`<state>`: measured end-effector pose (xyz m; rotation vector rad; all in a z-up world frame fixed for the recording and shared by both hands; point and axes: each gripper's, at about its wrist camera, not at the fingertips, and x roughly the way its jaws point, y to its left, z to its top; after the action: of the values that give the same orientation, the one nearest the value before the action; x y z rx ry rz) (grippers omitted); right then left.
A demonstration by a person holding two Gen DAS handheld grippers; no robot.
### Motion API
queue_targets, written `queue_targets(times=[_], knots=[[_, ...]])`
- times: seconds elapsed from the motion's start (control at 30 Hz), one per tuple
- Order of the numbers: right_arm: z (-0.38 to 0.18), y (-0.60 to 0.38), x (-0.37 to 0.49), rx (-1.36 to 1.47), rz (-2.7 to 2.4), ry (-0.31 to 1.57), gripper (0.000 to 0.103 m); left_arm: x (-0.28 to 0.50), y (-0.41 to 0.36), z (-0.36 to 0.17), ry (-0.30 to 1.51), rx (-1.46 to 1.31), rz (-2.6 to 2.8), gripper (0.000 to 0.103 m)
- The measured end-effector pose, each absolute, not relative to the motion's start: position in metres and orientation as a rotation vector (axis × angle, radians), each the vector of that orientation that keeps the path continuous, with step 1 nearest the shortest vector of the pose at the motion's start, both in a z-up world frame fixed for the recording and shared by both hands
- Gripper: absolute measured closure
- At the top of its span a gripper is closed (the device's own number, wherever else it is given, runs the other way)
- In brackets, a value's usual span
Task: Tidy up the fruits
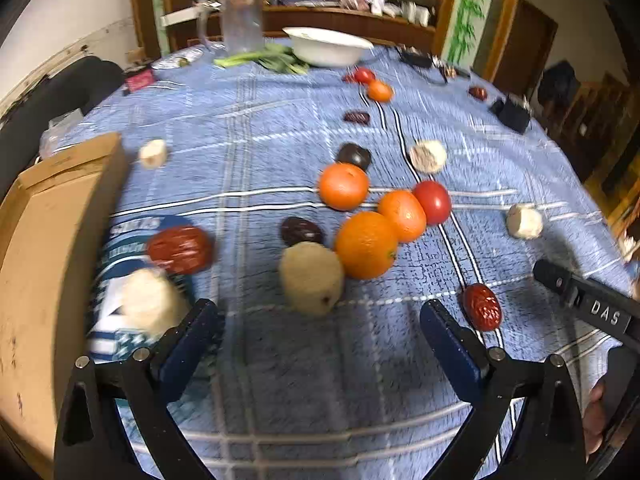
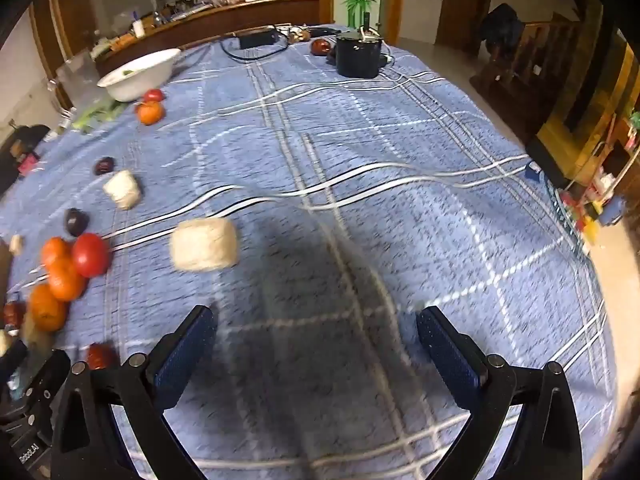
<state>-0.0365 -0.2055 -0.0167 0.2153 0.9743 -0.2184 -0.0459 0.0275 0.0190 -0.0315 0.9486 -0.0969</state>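
Overall scene: a round table under a blue plaid cloth (image 1: 280, 128), fruit scattered across it, seen from two hand-held grippers angled down at the cloth.
Left gripper (image 1: 320, 320): jaws spread wide, nothing between them, only bare cloth.
Right gripper (image 2: 316, 328): jaws spread wide and empty, over a shadowed patch of cloth.
Fruit cluster: three oranges (image 1: 366, 244) and a tomato (image 1: 433, 202) touch in a bunch near the table's middle, just ahead of the left gripper.
Pale chunks: one pale chunk (image 1: 312, 278) sits just ahead of the left jaws, touching the nearest orange; another (image 2: 204, 244) lies alone ahead of the right gripper, to its left.
Red dates: one date (image 1: 482, 306) lies just beside the left gripper's right finger; a second (image 1: 180, 249) lies on a blue-and-white packet at the left.
Dark plums: two near the cluster, one (image 1: 302, 231) beside the pale chunk.
Left edge: a cardboard box (image 1: 52, 240) stands close against the left gripper's side.
Far edge: a white bowl (image 1: 328, 46), greens and a clear jug.
Open room: the right half of the table is bare cloth up to a dark pot (image 2: 358, 56) at the far rim.
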Motion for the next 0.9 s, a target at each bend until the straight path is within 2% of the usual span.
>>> queue_targets(times=[0.07, 0.17, 0.2, 0.63, 0.9], knots=[[-0.013, -0.200, -0.044, 0.230, -0.202, 0.958, 0.001, -0.055, 0.038, 0.028, 0.919, -0.052, -0.077, 0.006], [-0.006, -0.187, -0.063, 0.217, -0.196, 0.899, 0.001, -0.072, 0.048, 0.045, 0.872, -0.060, -0.099, 0.020], [-0.003, -0.181, -0.071, 0.209, -0.192, 0.877, 0.001, -0.079, 0.049, 0.050, 0.855, -0.056, -0.109, 0.022], [0.050, -0.137, -0.147, 0.073, -0.211, 0.536, 0.001, -0.157, 0.063, 0.113, 0.608, -0.054, -0.115, 0.021], [0.066, -0.107, -0.186, -0.006, -0.184, 0.390, 0.000, -0.194, 0.073, 0.131, 0.506, -0.036, -0.060, 0.021]])
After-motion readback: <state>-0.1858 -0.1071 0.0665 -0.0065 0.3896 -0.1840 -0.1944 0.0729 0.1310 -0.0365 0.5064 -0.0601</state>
